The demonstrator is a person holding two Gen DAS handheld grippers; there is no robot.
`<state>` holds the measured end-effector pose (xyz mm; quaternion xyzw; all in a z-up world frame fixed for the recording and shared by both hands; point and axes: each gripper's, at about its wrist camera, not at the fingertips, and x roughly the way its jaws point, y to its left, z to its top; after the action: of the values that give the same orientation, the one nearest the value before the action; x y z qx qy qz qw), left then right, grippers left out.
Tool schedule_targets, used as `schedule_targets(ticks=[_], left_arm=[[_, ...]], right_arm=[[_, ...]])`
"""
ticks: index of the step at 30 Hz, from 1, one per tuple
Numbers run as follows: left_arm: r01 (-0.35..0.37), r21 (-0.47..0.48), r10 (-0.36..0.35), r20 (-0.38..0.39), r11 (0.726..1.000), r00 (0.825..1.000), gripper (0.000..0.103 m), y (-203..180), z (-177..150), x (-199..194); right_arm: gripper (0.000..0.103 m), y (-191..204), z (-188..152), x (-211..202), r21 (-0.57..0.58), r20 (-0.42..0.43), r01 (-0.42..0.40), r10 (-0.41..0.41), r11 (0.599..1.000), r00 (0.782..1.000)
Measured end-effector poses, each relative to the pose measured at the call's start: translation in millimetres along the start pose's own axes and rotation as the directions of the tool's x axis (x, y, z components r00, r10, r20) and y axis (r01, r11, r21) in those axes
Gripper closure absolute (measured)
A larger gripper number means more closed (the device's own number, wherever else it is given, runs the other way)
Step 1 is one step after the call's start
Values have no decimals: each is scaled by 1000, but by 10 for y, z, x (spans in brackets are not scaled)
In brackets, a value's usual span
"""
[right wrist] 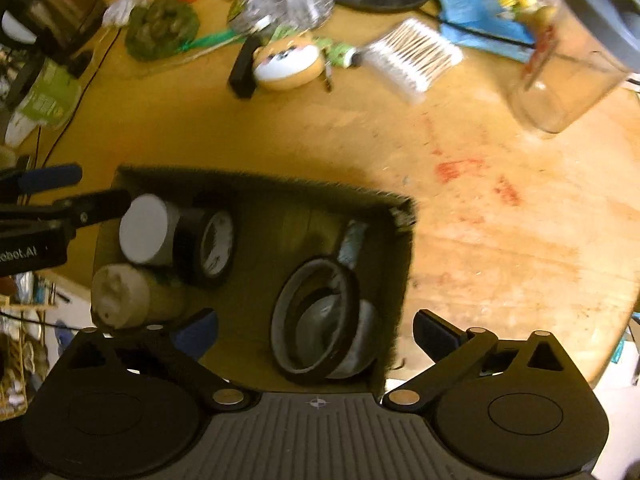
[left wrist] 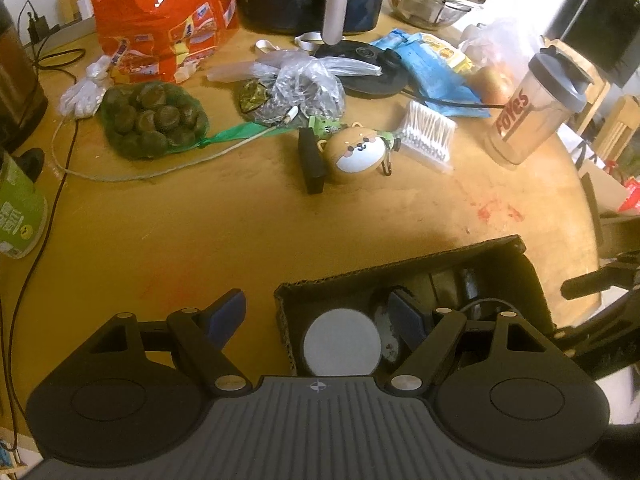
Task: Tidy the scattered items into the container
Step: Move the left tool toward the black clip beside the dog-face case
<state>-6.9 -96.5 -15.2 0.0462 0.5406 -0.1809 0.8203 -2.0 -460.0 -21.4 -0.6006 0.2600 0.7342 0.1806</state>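
- Left wrist view: I'm looking across a round wooden table (left wrist: 240, 216) crowded at the back: an orange snack bag (left wrist: 160, 16), a green net bag of dark round things (left wrist: 154, 118), a crumpled clear plastic bag (left wrist: 300, 84), a shaker bottle (left wrist: 532, 112).
- Near me sits the cardboard box (left wrist: 400, 264), our container. A white-lidded jar (left wrist: 341, 346) stands in its left end.
- My left gripper (left wrist: 320, 320) hangs with jaws well apart, astride the box's left wall, one blue pad outside and one inside. Nothing held.
- Still scattered mid-table: a dog-face pouch (left wrist: 354, 154) with a black block (left wrist: 311, 160) touching its left side, and a packet of cotton swabs (left wrist: 428, 134) just right.
- Right wrist view, some blur: same table, box (right wrist: 256, 184) straight below me. Inside are the white-lidded jar (right wrist: 144, 229), a roll of dark tape (right wrist: 210, 246), a brown tub (right wrist: 124, 298) and a ringed round piece (right wrist: 318, 314) at the right end.
- My right gripper (right wrist: 316, 332) is spread as wide as it goes over that right end, empty, pads touching nothing.
- Next candidate, I'd say: the dog-face pouch (right wrist: 288, 64). It looks light and rounded, maybe squashy, so I'd pinch across its middle, clear of the black block (right wrist: 243, 72).
- The cotton swabs (right wrist: 412, 56) look light in a thin, slippery packet; I'd grip its short sides gently.
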Motion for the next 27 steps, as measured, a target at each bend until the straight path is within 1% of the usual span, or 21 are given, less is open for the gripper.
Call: schedule_targets(ticks=[7, 13, 19, 27], left_arm=[[19, 48, -19, -1, 999, 1000, 24, -106, 95, 45], [14, 69, -15, 2, 997, 1000, 24, -146, 197, 76], [6, 79, -7, 15, 997, 1000, 24, -110, 334, 110], [-27, 66, 24, 49, 997, 998, 25, 54, 574, 175]], right_arm=[[0, -145, 31, -10, 64, 26, 18, -20, 998, 999], [0, -224, 27, -69, 101, 48, 28, -33, 994, 998], [0, -303, 52, -123, 142, 73, 36, -47, 989, 996], [0, -357, 140, -166, 168, 98, 38, -55, 985, 994]])
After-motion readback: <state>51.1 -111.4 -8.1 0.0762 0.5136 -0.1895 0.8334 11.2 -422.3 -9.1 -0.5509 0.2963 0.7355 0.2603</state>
